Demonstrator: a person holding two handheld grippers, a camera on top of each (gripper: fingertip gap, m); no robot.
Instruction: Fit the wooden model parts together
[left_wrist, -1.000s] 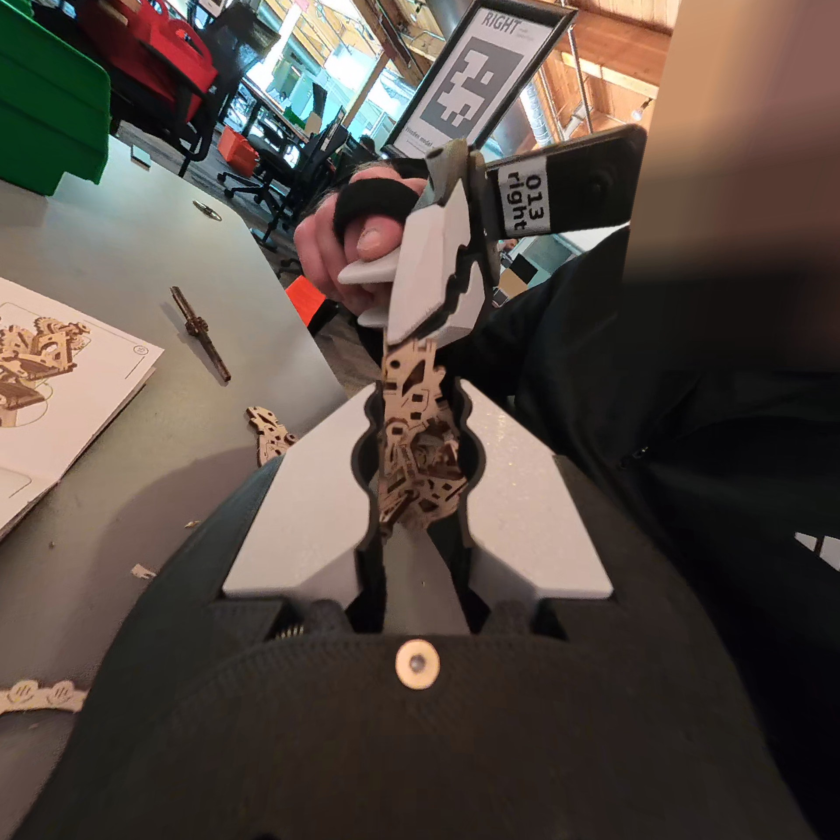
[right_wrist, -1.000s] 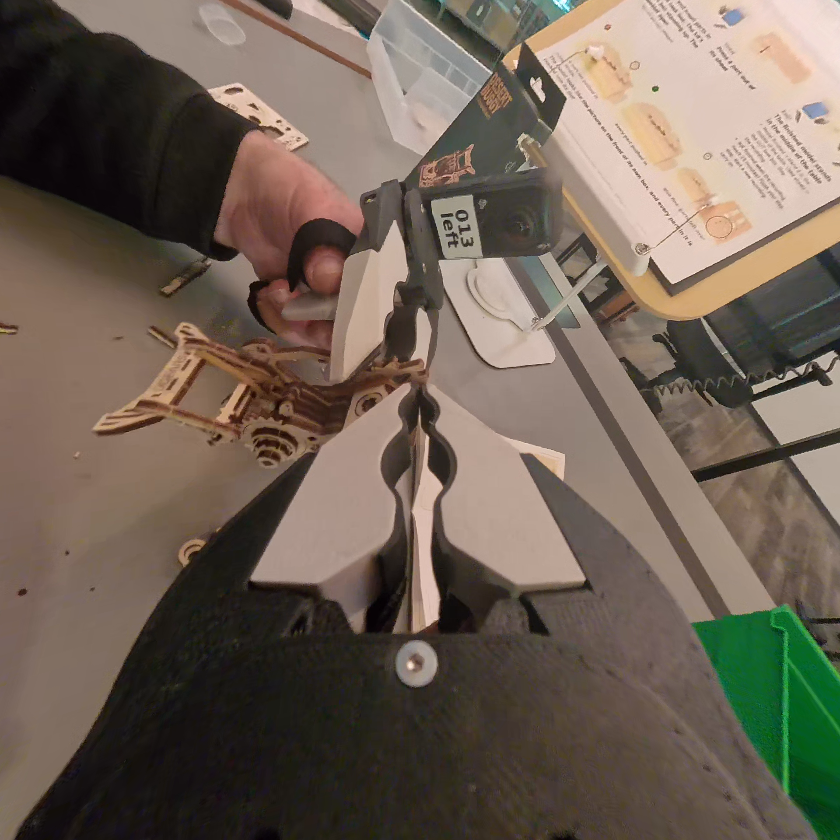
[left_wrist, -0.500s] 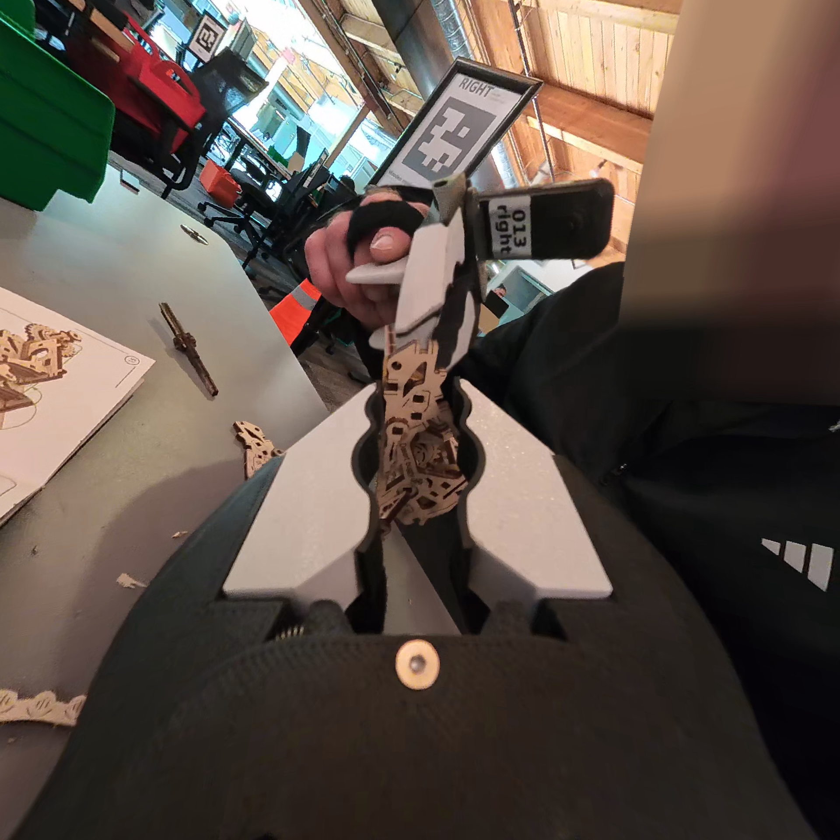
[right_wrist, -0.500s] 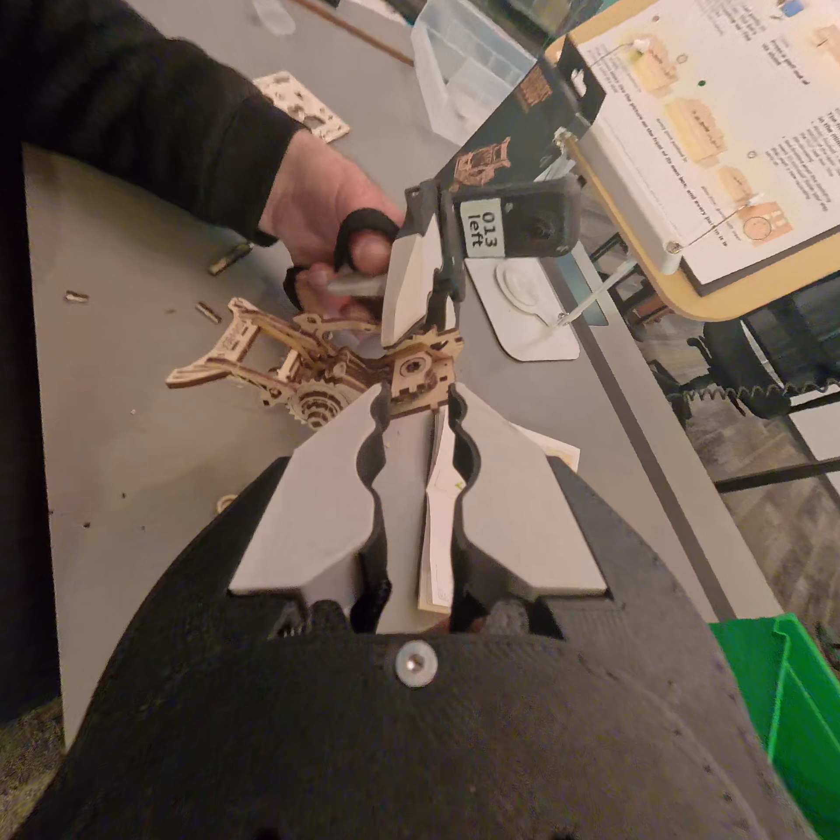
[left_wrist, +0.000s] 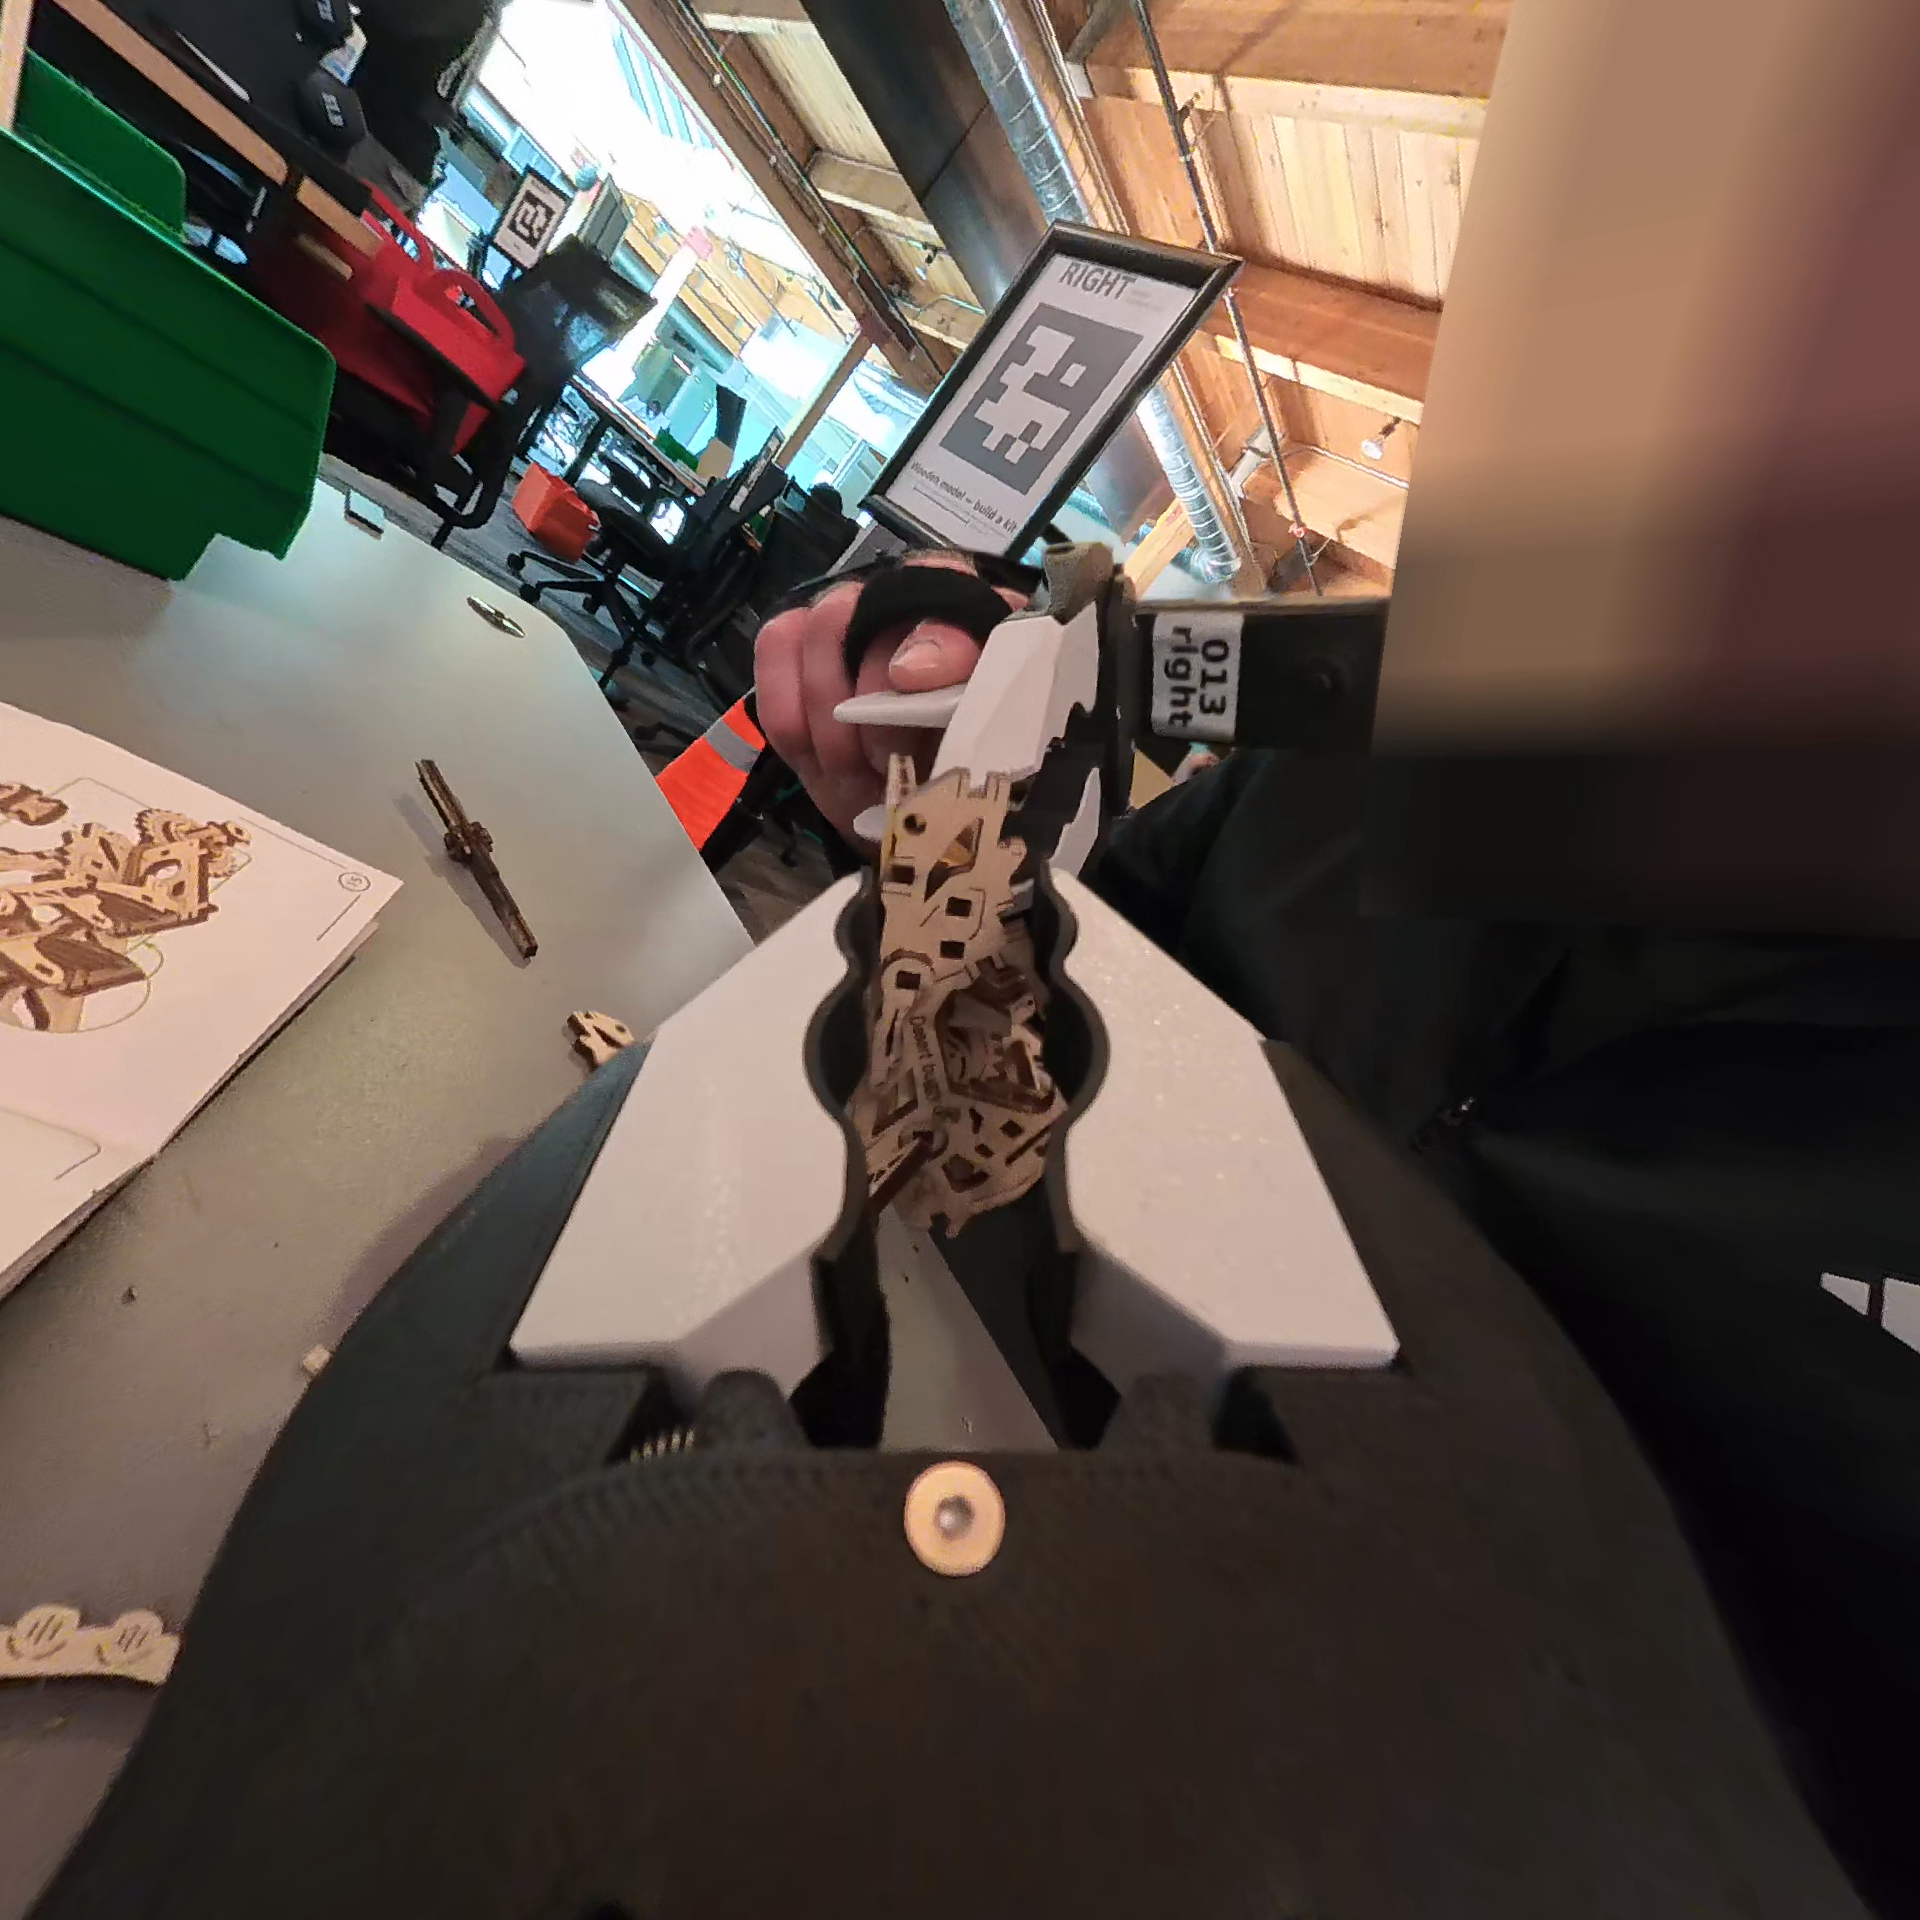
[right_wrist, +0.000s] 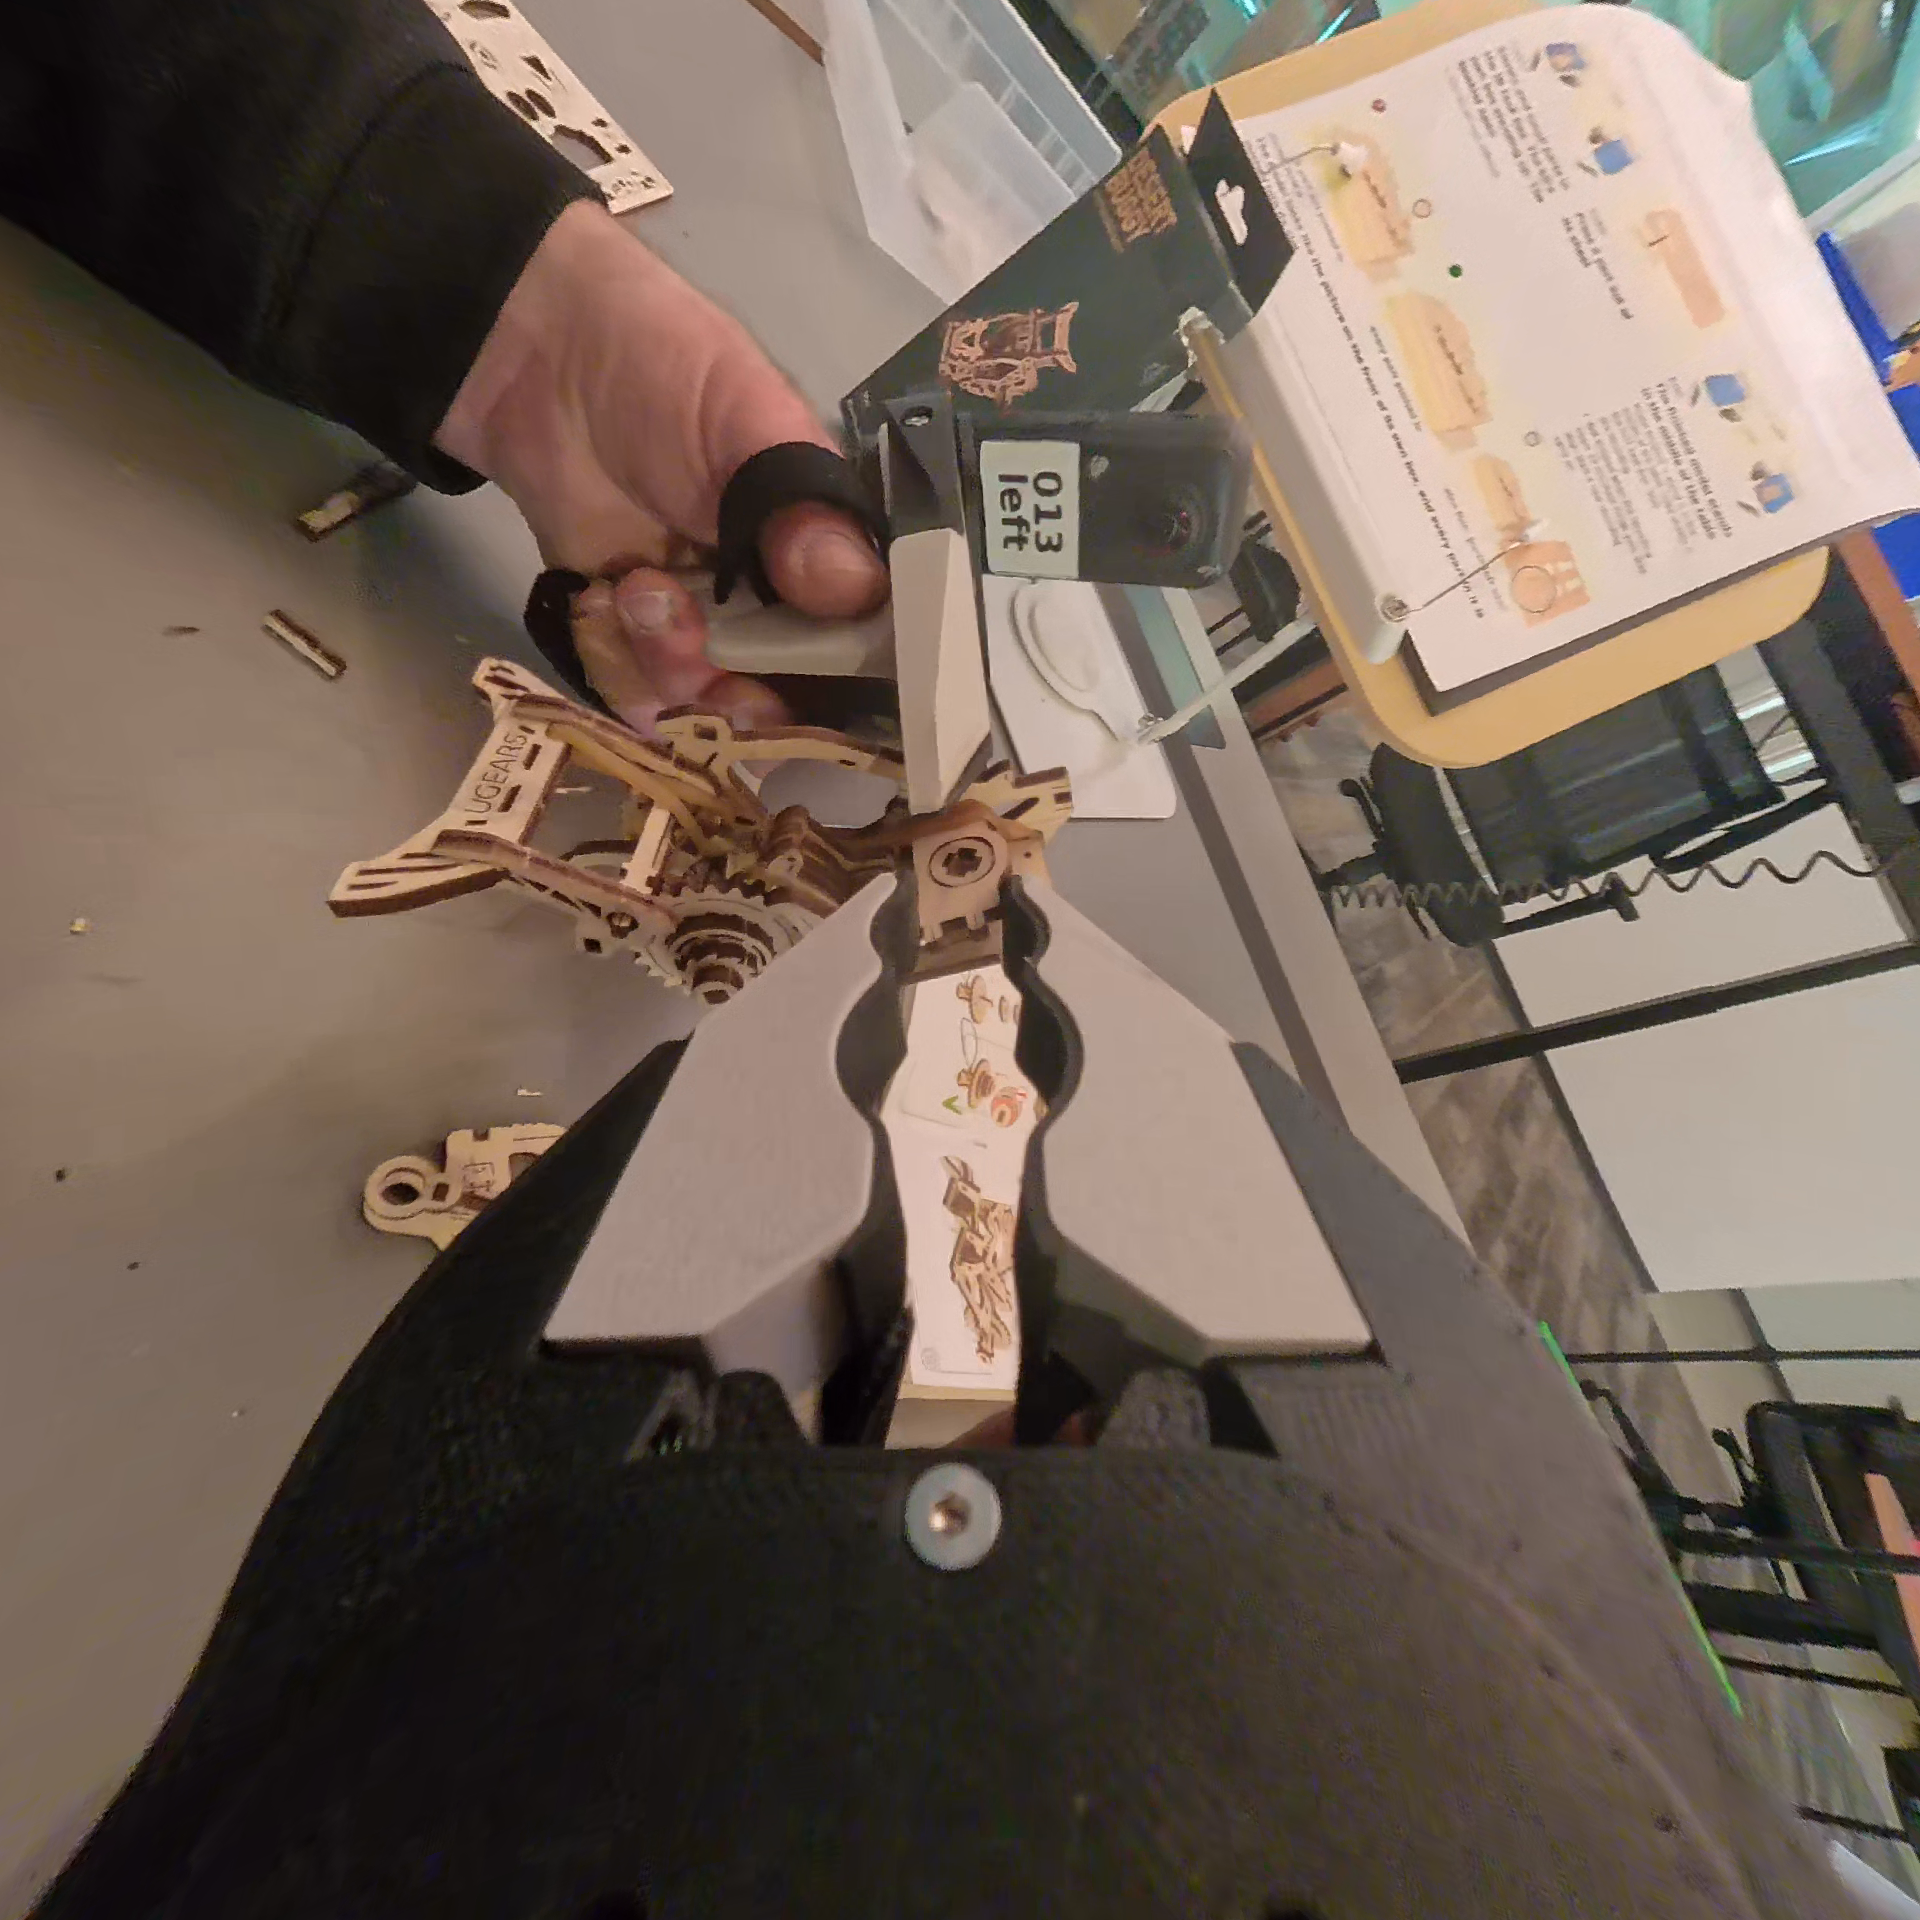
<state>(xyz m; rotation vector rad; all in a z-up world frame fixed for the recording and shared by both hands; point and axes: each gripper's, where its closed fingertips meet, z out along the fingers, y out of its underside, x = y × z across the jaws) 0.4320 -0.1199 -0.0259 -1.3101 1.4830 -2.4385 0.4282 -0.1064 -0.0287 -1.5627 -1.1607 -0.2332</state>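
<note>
A light wooden gear model is held above the grey table. My left gripper is shut on it, and the model fills the gap between its grey fingers. In the right wrist view the left gripper comes down onto the model from above, with a person's hand on it. My right gripper has its tips closed around the model's hexagon-holed hub end. In the left wrist view the right gripper sits at the model's far end.
An instruction booklet, a dark wooden axle and small wooden pieces lie on the table, with a green bin behind. A loose wooden part, a black kit package and an instruction sheet on a stand are nearby. Only a small space, under 4 cm, lies between the two pairs of fingers.
The right gripper, shut with its tips together a second ago, opened and now grips the model's hub. The left gripper tilted upward with the model.
</note>
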